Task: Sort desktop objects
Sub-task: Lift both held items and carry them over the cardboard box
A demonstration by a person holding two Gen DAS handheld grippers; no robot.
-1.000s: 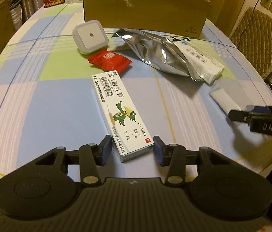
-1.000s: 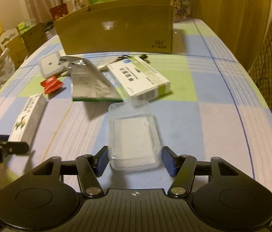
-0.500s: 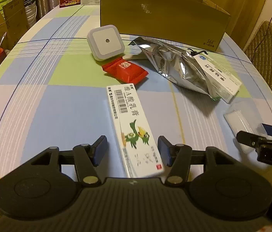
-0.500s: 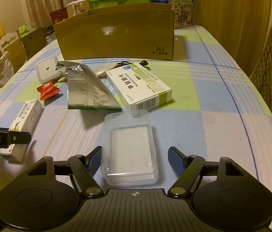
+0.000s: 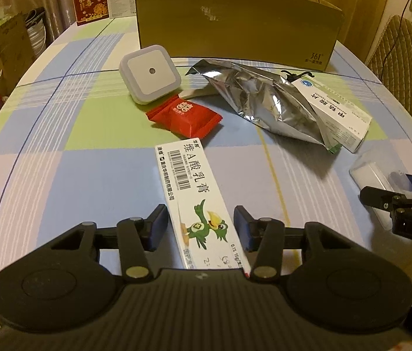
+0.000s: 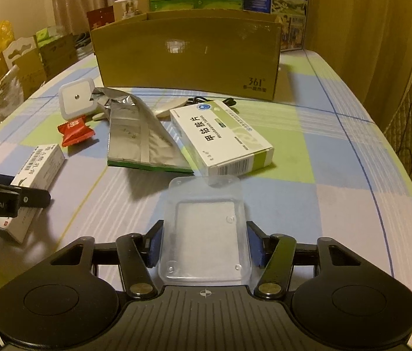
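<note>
On the checked worktop (image 5: 89,158), nearest the person, the left claw (image 5: 200,228) straddles the near end of a long white ointment carton (image 5: 197,201) that lies flat. Its jaws are closing; the left pad looks against the carton's edge, while a thin gap appears to remain at the right pad, so no firm grip is judged yet. The carton lies roughly lengthwise along the claw's line, which presents its narrow width to the jaws.

The right claw (image 6: 204,245) brackets a clear plastic case (image 6: 204,231), also flat on the worktop. Its jaws are closing too, and the blue pads (image 6: 154,244) appear to meet the case's long sides; whether they press cannot be told.

Further back lie a white square night light (image 5: 150,73), a red sweet packet (image 5: 184,114), a crumpled foil pouch (image 5: 267,99) and a white-green medicine box (image 6: 220,140). Behind them stands an open cardboard box (image 5: 235,26), judged the likely destination for sorting, with its front wall facing both claws.
</note>
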